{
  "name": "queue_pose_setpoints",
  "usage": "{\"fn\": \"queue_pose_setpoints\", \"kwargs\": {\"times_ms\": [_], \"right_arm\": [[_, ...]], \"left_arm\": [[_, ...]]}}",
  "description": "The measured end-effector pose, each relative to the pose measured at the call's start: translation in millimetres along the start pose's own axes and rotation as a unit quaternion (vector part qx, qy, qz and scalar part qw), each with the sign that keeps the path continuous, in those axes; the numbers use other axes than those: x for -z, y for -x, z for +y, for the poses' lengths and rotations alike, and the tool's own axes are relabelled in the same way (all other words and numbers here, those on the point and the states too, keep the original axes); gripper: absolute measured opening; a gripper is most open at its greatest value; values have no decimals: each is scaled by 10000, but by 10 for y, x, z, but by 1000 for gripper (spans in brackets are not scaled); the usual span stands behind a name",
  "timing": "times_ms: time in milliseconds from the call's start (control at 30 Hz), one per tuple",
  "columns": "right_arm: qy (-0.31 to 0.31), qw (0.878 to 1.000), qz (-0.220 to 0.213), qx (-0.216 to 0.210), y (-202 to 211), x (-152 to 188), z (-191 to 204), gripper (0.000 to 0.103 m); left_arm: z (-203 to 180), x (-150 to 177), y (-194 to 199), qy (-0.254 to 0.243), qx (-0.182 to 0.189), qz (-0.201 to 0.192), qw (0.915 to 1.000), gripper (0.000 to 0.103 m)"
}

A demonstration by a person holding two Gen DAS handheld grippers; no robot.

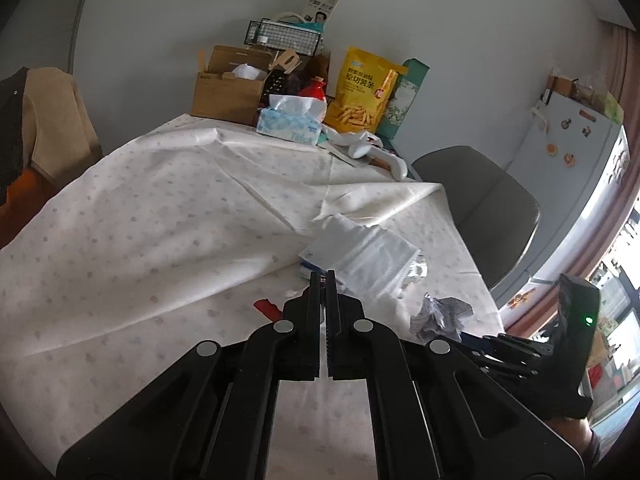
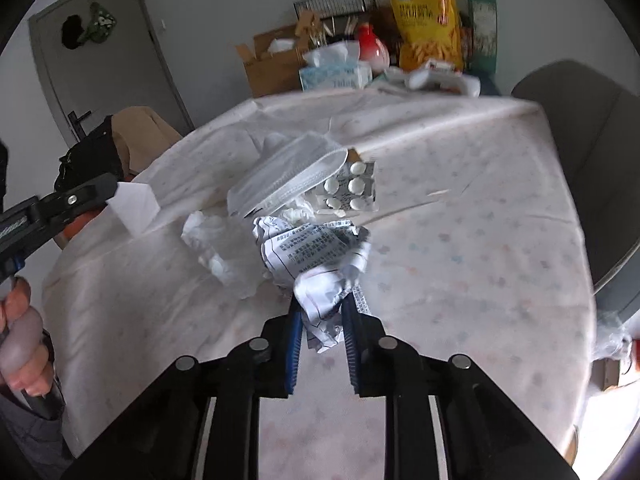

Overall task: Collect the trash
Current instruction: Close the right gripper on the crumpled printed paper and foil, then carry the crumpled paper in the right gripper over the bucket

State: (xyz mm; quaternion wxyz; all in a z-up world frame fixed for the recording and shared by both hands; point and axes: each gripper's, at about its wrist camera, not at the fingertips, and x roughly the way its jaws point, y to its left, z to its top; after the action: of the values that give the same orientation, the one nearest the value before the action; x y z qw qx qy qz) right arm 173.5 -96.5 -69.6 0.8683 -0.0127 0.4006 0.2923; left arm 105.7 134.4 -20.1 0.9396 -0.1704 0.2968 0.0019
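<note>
My right gripper (image 2: 322,304) is shut on a crumpled printed paper (image 2: 312,256) and holds it above the tablecloth; the paper also shows in the left wrist view (image 1: 440,316). Beyond it lie a face mask (image 2: 288,180), a pill blister pack (image 2: 352,192) and a crumpled tissue (image 2: 216,248). My left gripper (image 1: 324,280) is shut and holds a white sheet, which shows in the right wrist view (image 2: 134,206). In the left wrist view the face mask (image 1: 368,252) lies just past its tips, with a red scrap (image 1: 266,306) to the left.
A table under a dotted white cloth (image 1: 140,220) carries a tissue box (image 1: 290,122), cardboard box (image 1: 228,92), yellow snack bag (image 1: 360,92) and wire basket (image 1: 284,36) at the far end. A grey chair (image 1: 480,200) stands at the right, a fridge (image 1: 572,148) beyond.
</note>
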Motion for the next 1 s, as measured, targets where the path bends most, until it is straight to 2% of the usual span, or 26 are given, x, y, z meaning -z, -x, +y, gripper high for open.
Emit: {"fn": "queue_pose_setpoints", "kwargs": {"times_ms": [167,467,1000], "right_arm": [[-161,9995,-263,-15,345,101,-124,18],[-447,9958,-711,356,948,280,-449,19],[-900,9846,-880,1210,1570,664,-1148,19]], "left_arm": [[-273,5,52,-230,159,-71,9996,3],[-764,33,56,-673,462,-90,9966,3],[-1648,247,-193,-1198,1096,176,9866,3]]}}
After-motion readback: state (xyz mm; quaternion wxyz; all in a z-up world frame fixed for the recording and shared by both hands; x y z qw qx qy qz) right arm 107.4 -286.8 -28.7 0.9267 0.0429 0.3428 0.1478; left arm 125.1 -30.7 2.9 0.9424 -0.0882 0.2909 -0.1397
